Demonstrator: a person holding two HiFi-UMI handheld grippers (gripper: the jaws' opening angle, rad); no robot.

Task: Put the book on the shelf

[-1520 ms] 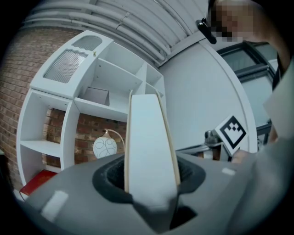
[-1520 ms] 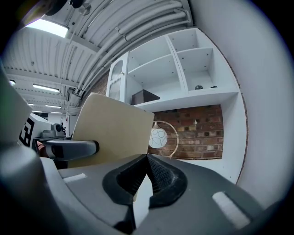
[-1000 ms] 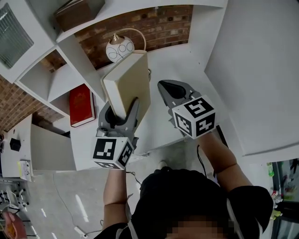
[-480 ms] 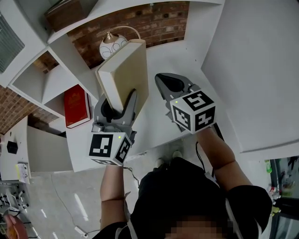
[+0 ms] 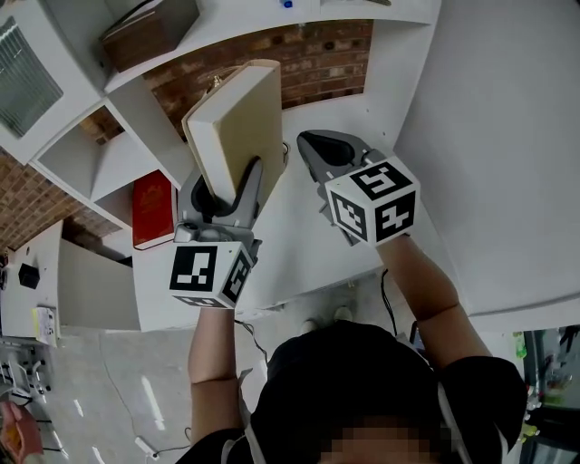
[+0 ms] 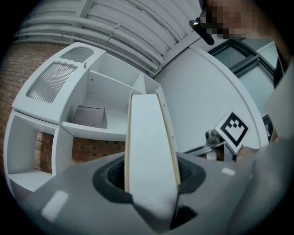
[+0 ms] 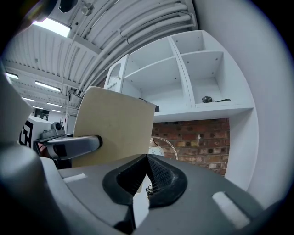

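A thick cream-coloured book (image 5: 237, 113) stands upright in my left gripper (image 5: 224, 184), which is shut on its lower end. In the left gripper view the book's page edge (image 6: 149, 151) rises between the jaws and points at the white shelf unit (image 6: 98, 98). My right gripper (image 5: 310, 143) hovers just right of the book with its jaws together and nothing in them. From the right gripper view I see the book's cover (image 7: 115, 126) and a left gripper finger (image 7: 73, 145) pressed against it.
The white shelf unit (image 5: 86, 149) has open cubbies at left. A red book (image 5: 154, 207) lies in a low one, and a brown box (image 5: 149, 27) sits higher up. A round lamp (image 7: 161, 148) stands before the brick wall (image 5: 317, 54). A white panel (image 5: 498, 136) fills the right.
Both grippers have risen toward the upper shelves, the left one carrying the book. The book now covers the round lamp in the head view.
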